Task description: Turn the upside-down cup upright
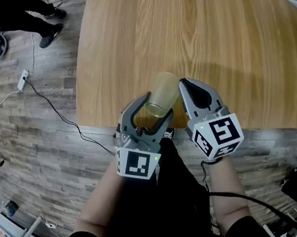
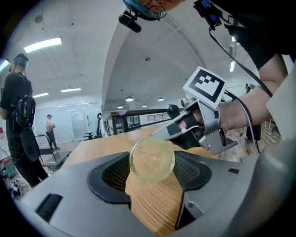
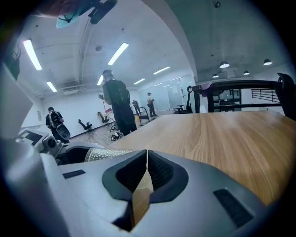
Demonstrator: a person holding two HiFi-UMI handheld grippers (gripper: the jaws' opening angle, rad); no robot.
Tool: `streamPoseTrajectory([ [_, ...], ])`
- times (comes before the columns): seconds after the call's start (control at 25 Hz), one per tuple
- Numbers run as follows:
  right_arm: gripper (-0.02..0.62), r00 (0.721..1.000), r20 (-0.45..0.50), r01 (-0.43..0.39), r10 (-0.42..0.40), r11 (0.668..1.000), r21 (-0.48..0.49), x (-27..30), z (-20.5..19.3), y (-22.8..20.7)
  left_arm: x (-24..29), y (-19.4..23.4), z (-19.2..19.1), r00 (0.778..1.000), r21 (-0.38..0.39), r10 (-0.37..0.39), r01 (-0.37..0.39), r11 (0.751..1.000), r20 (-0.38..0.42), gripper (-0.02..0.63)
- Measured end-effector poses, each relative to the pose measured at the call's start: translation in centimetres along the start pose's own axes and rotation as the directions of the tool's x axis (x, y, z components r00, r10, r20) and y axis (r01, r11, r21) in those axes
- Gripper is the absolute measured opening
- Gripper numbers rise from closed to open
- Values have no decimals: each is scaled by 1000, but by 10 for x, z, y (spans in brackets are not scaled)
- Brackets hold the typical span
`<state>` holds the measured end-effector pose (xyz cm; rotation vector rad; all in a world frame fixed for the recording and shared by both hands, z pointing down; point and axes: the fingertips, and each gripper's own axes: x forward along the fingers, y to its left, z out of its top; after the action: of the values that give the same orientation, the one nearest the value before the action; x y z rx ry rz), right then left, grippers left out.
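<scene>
While the left tool (image 1: 153, 111) clamps the translucent yellowish plastic cup (image 1: 162, 95) by its sides, the cup leans away from the tool over the near edge of the light wooden table (image 1: 190, 30), neither inverted nor upright. Whether it touches the table cannot be told.

Progress, as judged: the cup is picked up and partly turned. The rest of the rotation, the set-down on its base and the release are outstanding.

Contents: nothing is visible inside the cup. A flat round end, apparently the base, faces along the left tool's jaws, with table grain showing below it.

The right tool (image 1: 187, 88) sits just beside the cup on its right. Its jaws are pressed together with nothing between them, so it takes no part in the grip.
</scene>
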<state>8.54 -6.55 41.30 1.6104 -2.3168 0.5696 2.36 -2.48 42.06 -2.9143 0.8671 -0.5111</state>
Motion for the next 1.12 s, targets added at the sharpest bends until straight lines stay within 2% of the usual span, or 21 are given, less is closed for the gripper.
streamPoseTrajectory([
  [0.36,20,998,-68,-4,6,1000,18,11,-26,-4,7,-1,3,1000,1,-9,9,1000,28,291],
  [0.56,20,994,-106,-35,39,999,41,19,-36,-3,17,2,9,999,-2,-27,27,1000,24,287],
  [0.76,20,993,-115,-31,38,998,54,22,-39,-9,27,4,7,999,-4,-29,29,1000,28,285],
  [0.88,20,992,-119,-33,40,998,58,26,-38,-13,34,10,9,999,-26,-23,24,999,40,285],
  [1.12,20,991,-125,-45,53,997,64,28,-41,-10,37,21,3,998,-132,-16,23,991,58,285],
])
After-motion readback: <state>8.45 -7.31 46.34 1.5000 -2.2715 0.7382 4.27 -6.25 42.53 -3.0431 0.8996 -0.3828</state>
